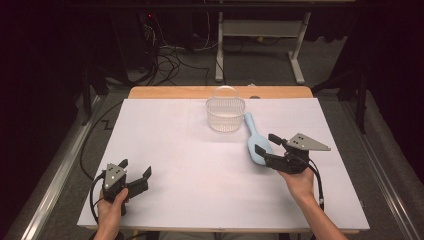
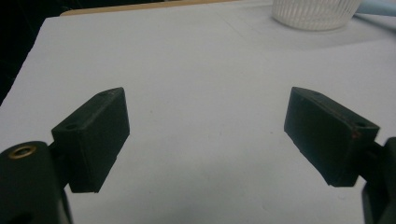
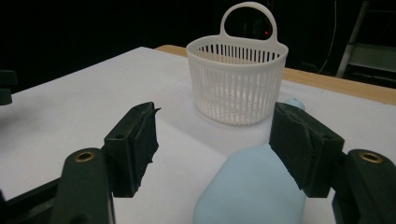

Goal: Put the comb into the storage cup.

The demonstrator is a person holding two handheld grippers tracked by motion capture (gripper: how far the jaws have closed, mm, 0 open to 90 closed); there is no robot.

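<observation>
right gripper (image 1: 265, 143) first: in the right gripper view its jaws stand wide, with the wide end of a pale blue scoop (image 3: 252, 191) lying between them. one pad sits right against the scoop's side, maybe touching, while the other pad is well clear of it with bare white table (image 3: 70, 116) in the gap, so nothing is clamped. from the high view the gripper comes at the scoop (image 1: 256, 141) from the side away from the left gripper, and its grey three-cornered plate sticks out behind.

the scoop lies just beside the white slatted basket (image 1: 225, 113), on the basket's near side toward the right gripper, its handle end pointing up at the basket wall. i can't tell if the handle tip actually touches the basket. in the right gripper view the basket (image 3: 237, 79) stands upright behind the scoop, loop handle up.

left gripper (image 1: 136, 171) is well away from the basket, near the table's front edge, held in the person's hand. its jaws are spread wide too, nothing between them but white tabletop in the left gripper view (image 2: 205, 130).

hard to make out: the scoop's bowl end is cut off at the bottom of the right gripper view and partly hidden by the jaw. in the left gripper view the basket (image 2: 315, 13) is chopped at the top edge. room behind the table is mostly dark.
</observation>
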